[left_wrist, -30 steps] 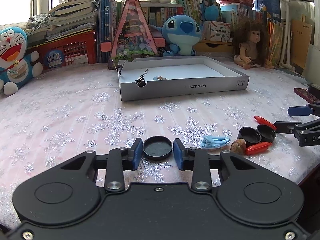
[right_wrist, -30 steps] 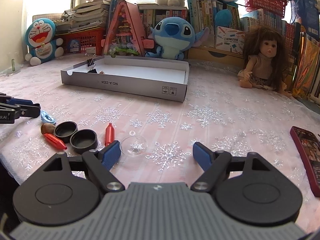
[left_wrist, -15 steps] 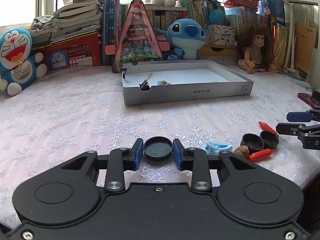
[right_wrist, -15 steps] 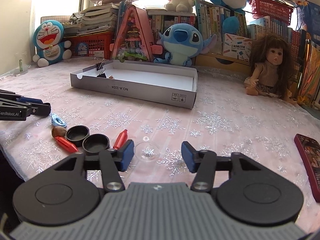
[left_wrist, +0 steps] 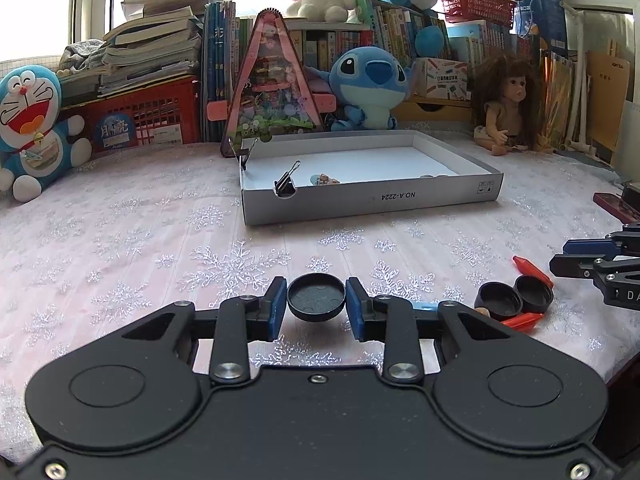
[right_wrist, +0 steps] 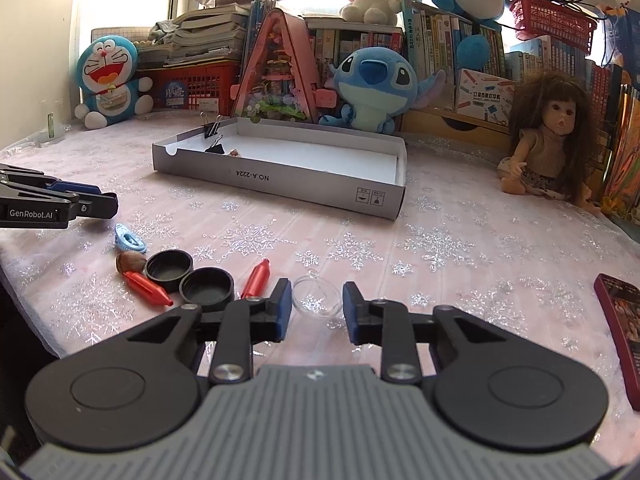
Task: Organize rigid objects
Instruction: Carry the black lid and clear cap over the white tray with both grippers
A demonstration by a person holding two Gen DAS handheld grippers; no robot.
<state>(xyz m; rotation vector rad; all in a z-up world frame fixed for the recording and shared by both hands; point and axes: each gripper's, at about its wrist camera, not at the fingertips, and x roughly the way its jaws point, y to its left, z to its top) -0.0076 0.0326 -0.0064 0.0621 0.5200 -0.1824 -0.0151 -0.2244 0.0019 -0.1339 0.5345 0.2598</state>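
- The right gripper (right_wrist: 316, 307), wide apart a second ago, is closing around the clear plastic half-dome (right_wrist: 317, 299) on the snowflake tablecloth (right_wrist: 460, 248).
- The left gripper (left_wrist: 316, 307) still pinches the round black lid (left_wrist: 316, 297), lifted.
- Both pieces seem ready for the grey cardboard tray (left_wrist: 440, 196).

A snowflake-patterned pink tablecloth (right_wrist: 460, 240) carries a shallow cardboard tray (right_wrist: 280, 180), two black lids (right_wrist: 188, 274), red capsules (right_wrist: 256, 278), a blue clip (right_wrist: 129, 240), a doll (right_wrist: 552, 144) and plush toys (right_wrist: 110, 80).
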